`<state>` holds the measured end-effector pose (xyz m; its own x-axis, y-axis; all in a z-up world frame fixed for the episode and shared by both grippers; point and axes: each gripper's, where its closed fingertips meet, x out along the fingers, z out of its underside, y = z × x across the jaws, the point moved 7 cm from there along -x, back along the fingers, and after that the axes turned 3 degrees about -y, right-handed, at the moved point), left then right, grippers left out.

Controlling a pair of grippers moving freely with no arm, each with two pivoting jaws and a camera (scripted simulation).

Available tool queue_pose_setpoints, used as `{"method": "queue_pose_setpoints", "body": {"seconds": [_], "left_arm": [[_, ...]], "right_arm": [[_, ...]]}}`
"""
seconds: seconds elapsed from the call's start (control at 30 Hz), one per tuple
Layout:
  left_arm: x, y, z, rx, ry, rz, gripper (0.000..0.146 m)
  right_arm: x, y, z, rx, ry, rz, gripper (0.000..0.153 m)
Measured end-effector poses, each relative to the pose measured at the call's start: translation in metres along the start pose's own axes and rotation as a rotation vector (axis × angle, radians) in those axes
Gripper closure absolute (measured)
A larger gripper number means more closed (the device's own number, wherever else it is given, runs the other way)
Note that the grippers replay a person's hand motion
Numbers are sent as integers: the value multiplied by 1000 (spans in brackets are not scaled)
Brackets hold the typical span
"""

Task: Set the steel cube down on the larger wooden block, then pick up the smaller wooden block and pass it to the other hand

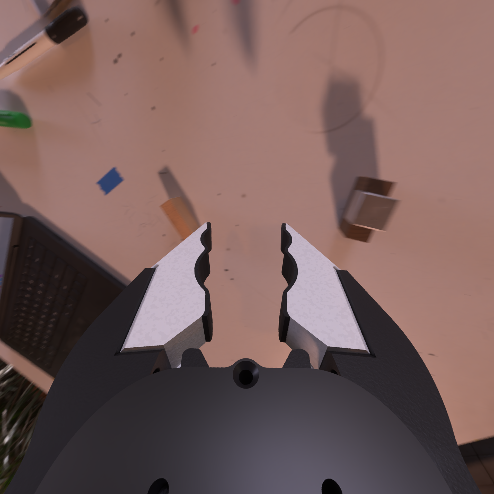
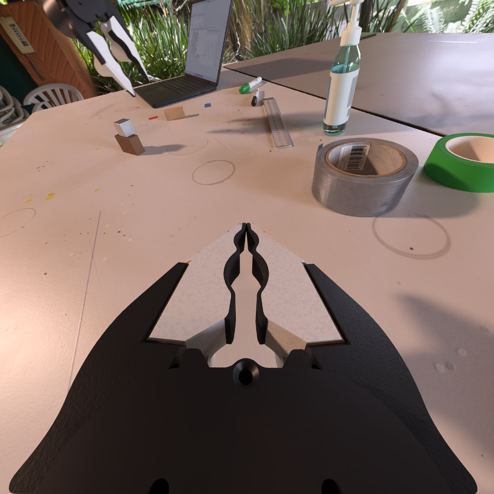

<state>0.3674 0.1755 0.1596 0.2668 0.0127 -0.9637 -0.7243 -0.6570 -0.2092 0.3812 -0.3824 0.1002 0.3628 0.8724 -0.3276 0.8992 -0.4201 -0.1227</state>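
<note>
Pinkish, paint-flecked tabletop fills both of my views, with tall grass and white plastic chairs behind it.

Nearest to me in the right wrist view, my right gripper hangs low over bare table with its fingertips pressed together and nothing between them. Just beyond, on its right side, lie a grey roll of duct tape and a green roll of tape, close together but apart.

My left gripper looks steeply down at the table, its fingers spread to a moderate gap with only bare table between them. From the right wrist view I see it raised in the air at the far left, near the front edge of the open dark laptop.

Farther out, the shiny steel cube sits on top of the larger dark-brown wooden block; it looks tilted and shifted toward one edge, though motion blur in the left view leaves me unsure how squarely it rests. The smaller pale wooden block lies flat on the table past that stack, well apart from it, its long axis running roughly left to right across the right view. In the left view it lies just beside the left fingertip, partly hidden by it, and untouched as far as I can tell.
</note>
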Motion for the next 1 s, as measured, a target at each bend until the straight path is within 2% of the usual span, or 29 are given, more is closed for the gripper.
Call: {"method": "queue_pose_setpoints", "body": {"seconds": [0.17, 0.33, 0.5, 0.67, 0.77, 1.0], "left_arm": [[33, -50, 7, 39, -117, -69, 94], [68, -72, 9, 112, -222, -7, 93], [84, -79, 9, 178, -312, 61, 89], [84, -84, 6, 185, -336, 114, 93], [76, -88, -1, 184, -310, 93, 94], [48, -105, -24, 147, -143, -98, 93]], "right_arm": [[0, 0, 1, 3, -1, 1, 153], [1, 1, 2, 8, -6, 6, 153], [0, 2, 3, 15, -7, 10, 153], [1, 3, 4, 18, -10, 7, 153], [2, 3, 4, 18, -12, 6, 153], [2, 2, 4, 14, -17, 1, 153]]}}
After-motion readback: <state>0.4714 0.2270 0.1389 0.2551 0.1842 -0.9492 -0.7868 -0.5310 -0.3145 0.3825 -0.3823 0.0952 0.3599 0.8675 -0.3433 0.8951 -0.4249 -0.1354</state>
